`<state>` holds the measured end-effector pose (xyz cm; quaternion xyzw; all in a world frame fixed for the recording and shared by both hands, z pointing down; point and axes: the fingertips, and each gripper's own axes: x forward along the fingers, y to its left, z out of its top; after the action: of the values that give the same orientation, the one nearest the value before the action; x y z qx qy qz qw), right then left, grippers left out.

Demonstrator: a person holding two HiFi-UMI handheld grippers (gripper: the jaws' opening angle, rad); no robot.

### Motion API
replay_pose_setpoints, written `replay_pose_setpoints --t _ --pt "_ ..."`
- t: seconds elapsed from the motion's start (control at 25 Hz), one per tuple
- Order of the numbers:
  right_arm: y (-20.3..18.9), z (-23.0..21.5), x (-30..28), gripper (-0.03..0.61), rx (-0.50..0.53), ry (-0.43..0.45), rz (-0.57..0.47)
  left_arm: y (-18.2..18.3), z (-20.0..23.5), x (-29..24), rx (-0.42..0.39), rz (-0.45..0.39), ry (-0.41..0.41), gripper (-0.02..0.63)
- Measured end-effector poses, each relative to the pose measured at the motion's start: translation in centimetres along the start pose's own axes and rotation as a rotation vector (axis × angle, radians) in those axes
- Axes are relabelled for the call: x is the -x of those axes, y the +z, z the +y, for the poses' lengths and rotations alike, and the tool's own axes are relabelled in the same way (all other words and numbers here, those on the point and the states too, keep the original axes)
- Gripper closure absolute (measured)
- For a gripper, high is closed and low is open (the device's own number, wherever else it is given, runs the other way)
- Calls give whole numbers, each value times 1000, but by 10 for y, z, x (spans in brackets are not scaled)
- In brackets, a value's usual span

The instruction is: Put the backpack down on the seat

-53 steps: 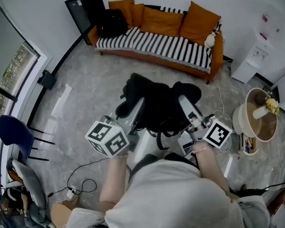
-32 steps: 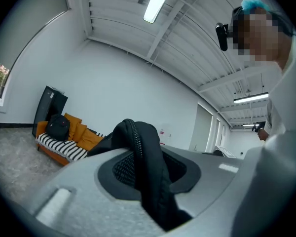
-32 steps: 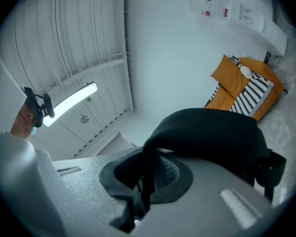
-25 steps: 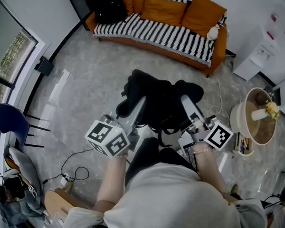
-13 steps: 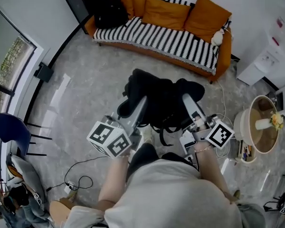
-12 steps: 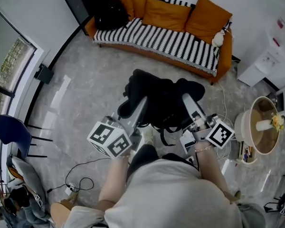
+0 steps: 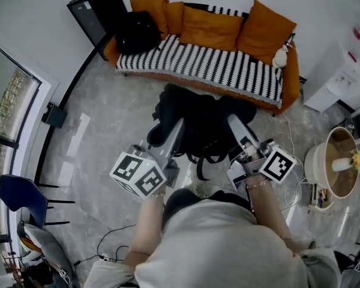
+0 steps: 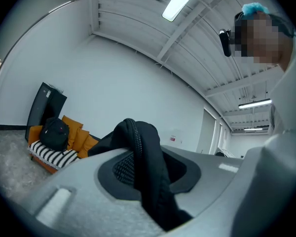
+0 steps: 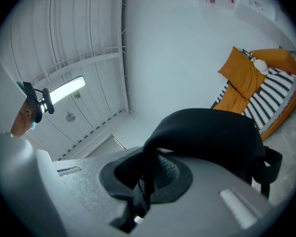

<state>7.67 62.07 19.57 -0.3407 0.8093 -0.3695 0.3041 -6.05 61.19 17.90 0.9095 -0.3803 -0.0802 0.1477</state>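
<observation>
Short of the sofa point(image 7: 198, 56), with left gripper point(image 7: 179, 125) and right gripper point(image 7: 233, 122) both clamped on the backpack point(image 7: 201, 122), carry it level past the sofa's front edge before lowering.

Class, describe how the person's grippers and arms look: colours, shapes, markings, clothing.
The left gripper and right gripper are grey, with long tapering jaws and black textured pads. Each carries a white cube with black square markers. The person wears a pale short-sleeved top.

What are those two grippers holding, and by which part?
One black backpack, held up between both. The left gripper has its jaws shut on a zippered edge; the right gripper pinches a thin strap or fold of fabric.
</observation>
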Motion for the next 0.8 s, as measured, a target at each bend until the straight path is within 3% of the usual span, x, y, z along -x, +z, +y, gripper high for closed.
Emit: replay_pose_setpoints --t 0.32,0.6,0.8 --pt "-1 -21 -46 558 25 -39 20 -1 40 -24 24 32 -20 516" --pt "-6 -46 -79 557 139 -95 102 -10 67 -45 45 41 -1 517" --pt "10 -76 -115 558 125 -81 120 -8 94 -78 25 54 13 515"
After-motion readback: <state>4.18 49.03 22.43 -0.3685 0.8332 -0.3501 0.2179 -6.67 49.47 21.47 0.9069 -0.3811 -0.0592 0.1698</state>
